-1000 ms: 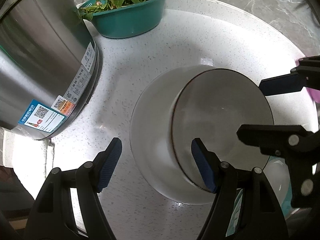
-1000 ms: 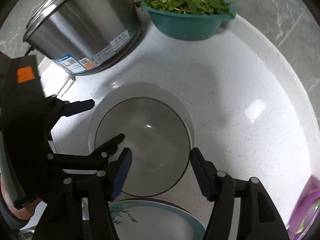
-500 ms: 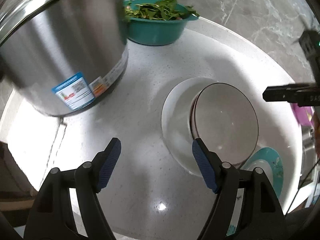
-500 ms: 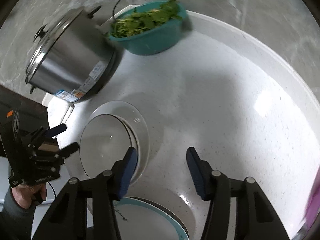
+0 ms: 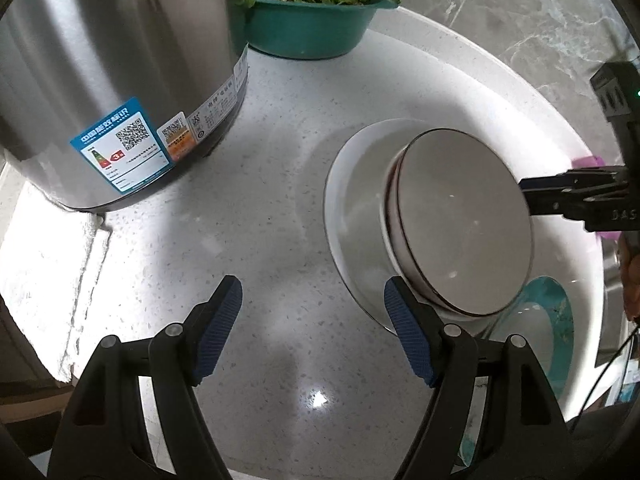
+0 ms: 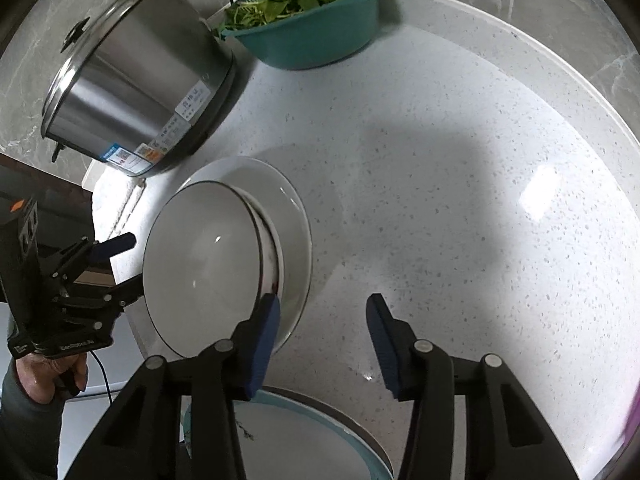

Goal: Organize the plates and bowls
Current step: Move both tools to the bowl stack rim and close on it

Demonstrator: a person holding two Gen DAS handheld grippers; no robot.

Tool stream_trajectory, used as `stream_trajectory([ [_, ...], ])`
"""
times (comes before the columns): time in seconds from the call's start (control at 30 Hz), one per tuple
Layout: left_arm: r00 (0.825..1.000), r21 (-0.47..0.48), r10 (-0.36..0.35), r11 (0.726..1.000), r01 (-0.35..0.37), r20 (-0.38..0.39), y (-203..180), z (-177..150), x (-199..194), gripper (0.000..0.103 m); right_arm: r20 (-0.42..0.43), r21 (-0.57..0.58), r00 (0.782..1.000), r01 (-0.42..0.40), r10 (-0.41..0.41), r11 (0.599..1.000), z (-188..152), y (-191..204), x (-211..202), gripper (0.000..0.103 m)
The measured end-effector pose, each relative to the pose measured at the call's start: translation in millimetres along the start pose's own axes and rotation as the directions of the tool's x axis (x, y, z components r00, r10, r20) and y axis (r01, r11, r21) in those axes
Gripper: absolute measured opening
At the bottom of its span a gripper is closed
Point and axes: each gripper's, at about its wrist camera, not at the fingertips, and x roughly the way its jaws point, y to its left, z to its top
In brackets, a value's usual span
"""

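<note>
A grey bowl with a dark rim (image 5: pixel 464 224) sits stacked on a white plate (image 5: pixel 352 200) on the white speckled counter; both also show in the right wrist view, the bowl (image 6: pixel 204 264) and the plate (image 6: pixel 294 216). A teal-rimmed plate (image 5: pixel 560 332) lies at the counter's near edge, also in the right wrist view (image 6: pixel 304 440). My left gripper (image 5: pixel 312 328) is open and empty, left of the stack. My right gripper (image 6: pixel 322 340) is open and empty, right of the stack and above the teal-rimmed plate.
A large steel cooker (image 5: pixel 112 80) stands at the back left, also in the right wrist view (image 6: pixel 136 92). A teal basin of green leaves (image 5: pixel 312 20) sits behind it. A purple item (image 5: pixel 588 162) lies at the right edge.
Both grippers have pulled back and away from the bowl and plate stack, which has stayed in place. The left moved left toward the cooker, the right moved right.
</note>
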Motion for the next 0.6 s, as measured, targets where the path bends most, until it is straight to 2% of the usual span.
stream_trajectory([
  [0.13,1.000,0.007,0.004,1.000,-0.004,-0.004,3,6,6,0.073,0.011,-0.014,1.000,0.016,-0.015,1.000,8,4,5,0.050],
  [0.33,1.000,0.001,-0.002,1.000,0.002,-0.024,9,11,21,0.073,-0.003,0.001,1.000,0.006,-0.006,1.000,-2,-1,0,0.050],
  [0.6,0.999,0.025,0.011,1.000,-0.010,-0.044,6,20,39,0.072,-0.019,0.027,1.000,-0.020,0.021,0.999,1,-8,24,0.048],
])
